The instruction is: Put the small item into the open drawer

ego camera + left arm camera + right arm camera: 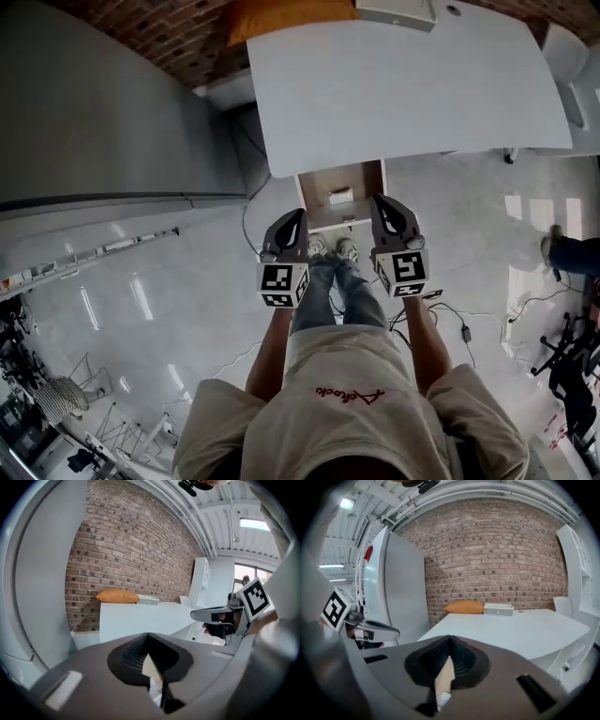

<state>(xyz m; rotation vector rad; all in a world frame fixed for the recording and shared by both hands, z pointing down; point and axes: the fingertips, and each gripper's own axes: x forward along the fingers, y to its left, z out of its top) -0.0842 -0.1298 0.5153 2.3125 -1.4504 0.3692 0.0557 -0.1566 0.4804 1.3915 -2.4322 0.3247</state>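
An open wooden drawer (317, 187) sticks out from under the white table (403, 84). A small white item (340, 195) lies inside it, towards the back. My left gripper (298, 217) hangs over the drawer's front left corner and my right gripper (379, 202) over its right edge. Each has its jaws together with nothing between them. In the left gripper view the left gripper (148, 635) has its tips meeting, with a sliver of pale wood showing below them. The right gripper view shows the right gripper (449, 638) the same way.
A tall grey cabinet (94, 103) stands to the left. An orange cushion (281, 14) and a white box (396, 11) sit at the table's far edge against a brick wall (497, 550). Cables (450, 314) trail on the floor to the right.
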